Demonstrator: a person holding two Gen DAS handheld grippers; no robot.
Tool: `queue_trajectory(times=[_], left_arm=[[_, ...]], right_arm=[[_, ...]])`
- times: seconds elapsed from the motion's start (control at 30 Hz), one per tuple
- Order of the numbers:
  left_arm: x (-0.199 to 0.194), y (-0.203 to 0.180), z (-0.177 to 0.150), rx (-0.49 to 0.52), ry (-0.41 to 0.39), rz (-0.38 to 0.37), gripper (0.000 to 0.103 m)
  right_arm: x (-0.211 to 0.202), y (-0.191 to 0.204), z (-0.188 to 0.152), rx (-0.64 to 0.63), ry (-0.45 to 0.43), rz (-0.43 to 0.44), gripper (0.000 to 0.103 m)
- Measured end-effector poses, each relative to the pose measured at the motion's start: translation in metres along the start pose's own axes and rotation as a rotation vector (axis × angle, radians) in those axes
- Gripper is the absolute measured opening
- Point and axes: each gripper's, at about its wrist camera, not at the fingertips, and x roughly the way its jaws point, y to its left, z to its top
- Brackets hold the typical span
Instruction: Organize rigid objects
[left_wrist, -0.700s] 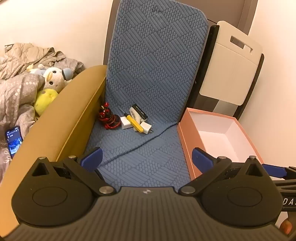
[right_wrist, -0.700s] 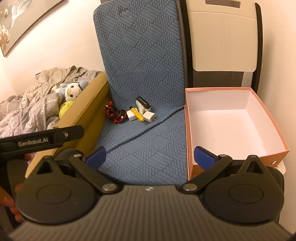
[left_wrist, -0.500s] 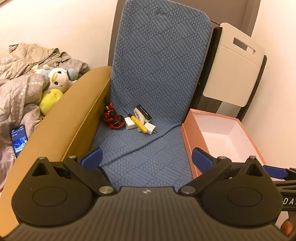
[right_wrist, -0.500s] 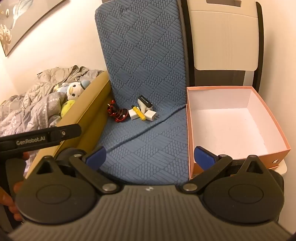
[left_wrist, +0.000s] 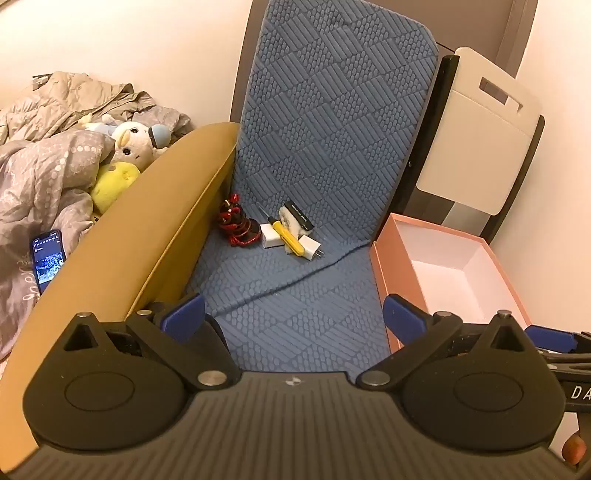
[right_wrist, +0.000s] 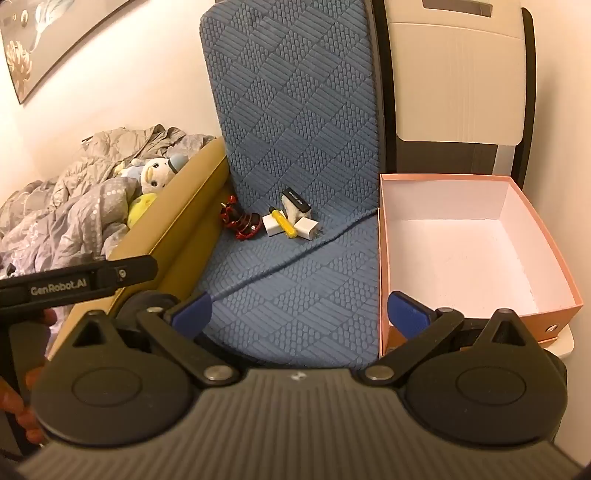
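A small pile lies at the back of the blue quilted seat: a red and black coiled cable, a yellow-handled screwdriver, two white charger blocks, and a black and white box. The same pile shows in the right wrist view. An empty pink box stands right of the seat, also in the left wrist view. My left gripper and right gripper are both open and empty, well short of the pile.
A tan armrest borders the seat on the left. Beyond it lie a grey blanket, a plush toy and a phone. A folded white chair leans against the wall behind the pink box.
Both grippers have shifted slightly, so the seat and pile sit a little further right and lower in the views. Nothing was picked up or moved.
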Motion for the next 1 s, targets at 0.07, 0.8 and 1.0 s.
queue_trajectory(times=[0.07,0.8,1.0], left_arm=[[-0.001,-0.002,0.002,0.001,-0.002,-0.004,0.103],[0.005,-0.003,-0.009,-0.004,-0.018,0.020,0.103],[0.008,-0.005,-0.012,0.005,-0.015,0.024,0.103]], right_arm=[[0.000,0.000,0.000,-0.001,0.001,0.001,0.103],[0.004,-0.016,-0.009,0.014,-0.002,-0.004,0.103],[0.005,-0.017,-0.012,0.023,-0.001,0.003,0.103]])
